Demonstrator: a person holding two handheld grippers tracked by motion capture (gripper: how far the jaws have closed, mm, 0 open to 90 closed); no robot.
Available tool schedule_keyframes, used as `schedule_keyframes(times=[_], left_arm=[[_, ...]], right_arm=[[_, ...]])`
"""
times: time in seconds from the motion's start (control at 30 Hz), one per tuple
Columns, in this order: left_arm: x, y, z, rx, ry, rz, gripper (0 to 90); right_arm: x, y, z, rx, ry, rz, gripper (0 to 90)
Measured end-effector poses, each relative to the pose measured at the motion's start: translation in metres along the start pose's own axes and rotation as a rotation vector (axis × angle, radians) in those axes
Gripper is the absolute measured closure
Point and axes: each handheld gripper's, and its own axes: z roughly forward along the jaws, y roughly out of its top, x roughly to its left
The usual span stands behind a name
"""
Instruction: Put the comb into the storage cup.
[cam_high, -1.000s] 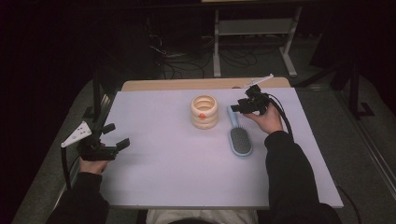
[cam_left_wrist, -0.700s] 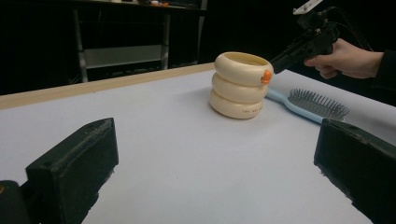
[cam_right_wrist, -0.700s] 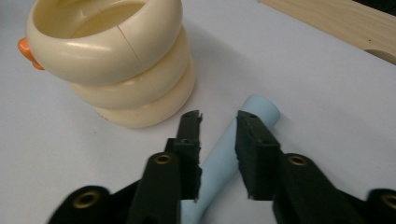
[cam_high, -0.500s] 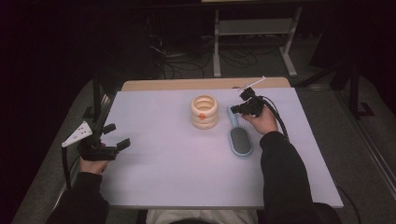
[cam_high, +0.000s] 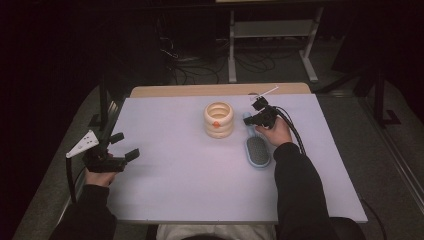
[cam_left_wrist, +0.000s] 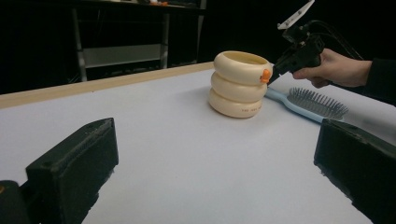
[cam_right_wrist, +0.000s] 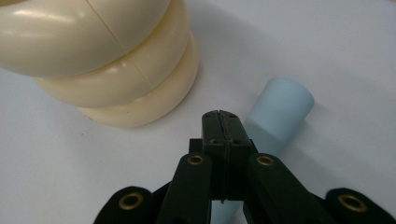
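Observation:
A cream stack of three rings (cam_high: 218, 120) (cam_left_wrist: 240, 84) (cam_right_wrist: 107, 60) with an orange spot stands at the middle back of the white table (cam_high: 175, 190). To its right lies a light blue hairbrush (cam_high: 257, 151) (cam_left_wrist: 313, 100), bristles up, with its handle (cam_right_wrist: 280, 109) pointing away. My right gripper (cam_high: 249, 120) (cam_left_wrist: 273, 77) (cam_right_wrist: 219, 116) hovers low over the handle's end, close beside the rings. Its jaws are pressed together with nothing between them. My left gripper (cam_high: 125, 146) rests at the table's left edge, its jaws wide apart and empty.
A wooden strip (cam_high: 215, 90) runs along the table's far edge. Behind it, on the dark floor, are a metal shelf frame (cam_high: 272, 30) and cables. A wide stretch of bare table lies between the two hands.
The right hand has come down and a little to the left, toward the brush handle's end by the rings. The left hand has stayed where it was.

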Motion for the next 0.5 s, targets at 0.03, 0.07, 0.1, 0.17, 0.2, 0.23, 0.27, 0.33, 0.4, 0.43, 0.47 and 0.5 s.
schedule_keyframes(times=[0.03, 0.07, 0.1, 0.17, 0.2, 0.23, 0.27, 0.33, 0.4, 0.43, 0.47, 0.5], left_arm=[[0.0001, 0.0, 0.0001, 0.001, -0.001, 0.001, 0.0], [0.0001, 0.0, 0.0001, 0.002, -0.001, 0.001, 0.0], [0.0001, 0.0, 0.0001, 0.001, -0.001, 0.001, 0.0], [0.0002, -0.0001, 0.0002, 0.001, -0.001, 0.001, 0.0], [0.0003, -0.0002, 0.0004, 0.001, -0.001, 0.001, 0.0], [0.0005, -0.0003, 0.0006, 0.003, -0.001, 0.002, 0.0], [0.0003, -0.0004, 0.0007, 0.005, -0.001, 0.002, 0.0], [-0.0001, -0.0006, 0.0011, 0.007, -0.001, 0.001, 0.0], [-0.0001, -0.0007, 0.0012, 0.006, -0.002, 0.0, 0.0], [-0.0001, -0.0007, 0.0012, 0.005, -0.004, 0.0, 0.0], [-0.0001, -0.0006, 0.0011, 0.004, -0.006, 0.0, 0.0], [-0.0001, -0.0006, 0.0011, 0.004, -0.005, 0.0, 0.0]], right_arm=[[0.0, 0.0, 0.0009, 0.002, 0.002, 0.001, 88.7], [-0.0001, -0.0001, 0.0017, 0.005, 0.003, 0.005, 88.7], [-0.0003, -0.0001, 0.0023, 0.006, 0.003, 0.006, 88.7], [-0.0012, -0.0004, 0.0038, 0.01, 0.003, 0.003, 88.7], [-0.0016, -0.0005, 0.0047, 0.011, 0.004, 0.004, 88.7], [-0.0019, -0.0006, 0.0052, 0.012, 0.006, 0.003, 88.7], [-0.0023, -0.0007, 0.0059, 0.013, 0.007, 0.005, 88.7], [-0.0036, -0.001, 0.007, 0.009, 0.014, 0.01, 88.7], [-0.0047, -0.0008, 0.0074, 0.004, 0.014, 0.012, 88.7], [-0.0046, -0.0004, 0.0076, 0.005, 0.012, 0.01, 88.8], [-0.0042, 0.0003, 0.0078, 0.01, 0.004, 0.006, 88.7], [-0.0033, 0.0014, 0.0082, 0.016, -0.002, 0.003, 88.8]])
